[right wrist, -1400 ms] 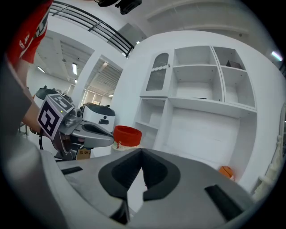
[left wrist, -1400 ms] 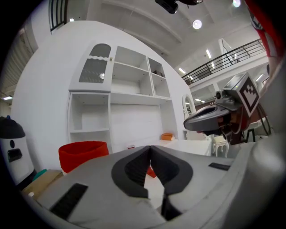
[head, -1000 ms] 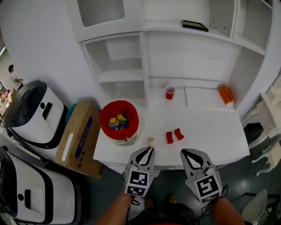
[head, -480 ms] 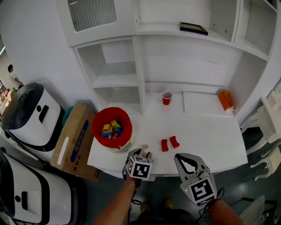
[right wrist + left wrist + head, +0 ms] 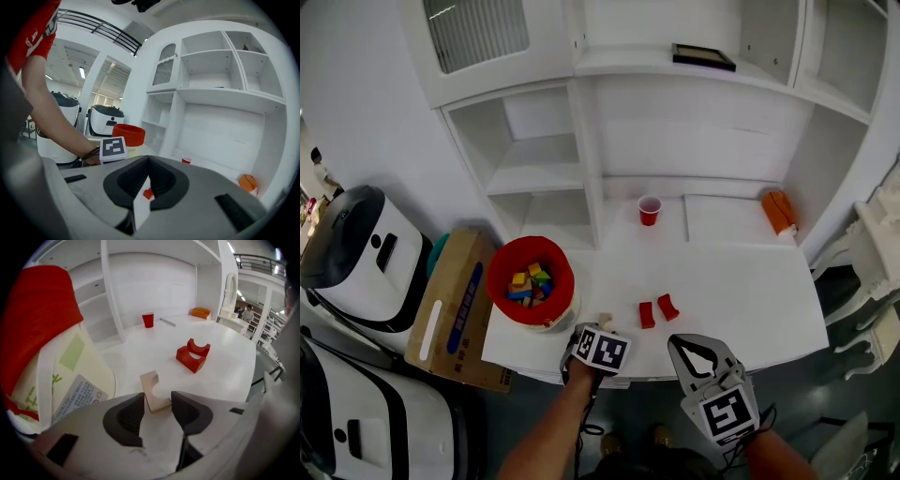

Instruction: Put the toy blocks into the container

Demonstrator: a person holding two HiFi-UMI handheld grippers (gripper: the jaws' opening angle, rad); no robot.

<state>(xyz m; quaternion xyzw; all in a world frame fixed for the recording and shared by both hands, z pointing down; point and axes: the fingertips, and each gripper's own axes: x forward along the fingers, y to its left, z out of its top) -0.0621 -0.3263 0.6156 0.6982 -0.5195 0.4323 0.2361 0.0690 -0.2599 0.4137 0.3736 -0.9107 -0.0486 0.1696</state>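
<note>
Left gripper point(image 5: 157, 400), nearly closed a second ago, now opens its jaws around a pale notched wooden block point(image 5: 152, 389) on the white table point(image 5: 741, 291). The red-rimmed cream container point(image 5: 493, 279) sits at the block's 9 o'clock. Right gripper point(image 5: 149, 164) stays closed and empty.

The left gripper point(image 5: 157, 398) is opening its jaws, with a pale block point(image 5: 151, 386) between them. The right gripper point(image 5: 148, 162) beside it has its jaws together.

On my bench point(image 5: 741, 291), the container point(image 5: 493, 277) stands at the left end, with blocks point(image 5: 528, 284) in it. Nearest me, just right of it, lies a notched block point(image 5: 605, 322). A pair of blocks point(image 5: 647, 314) lies further right, and a cup point(image 5: 650, 210) stands well behind.
</note>
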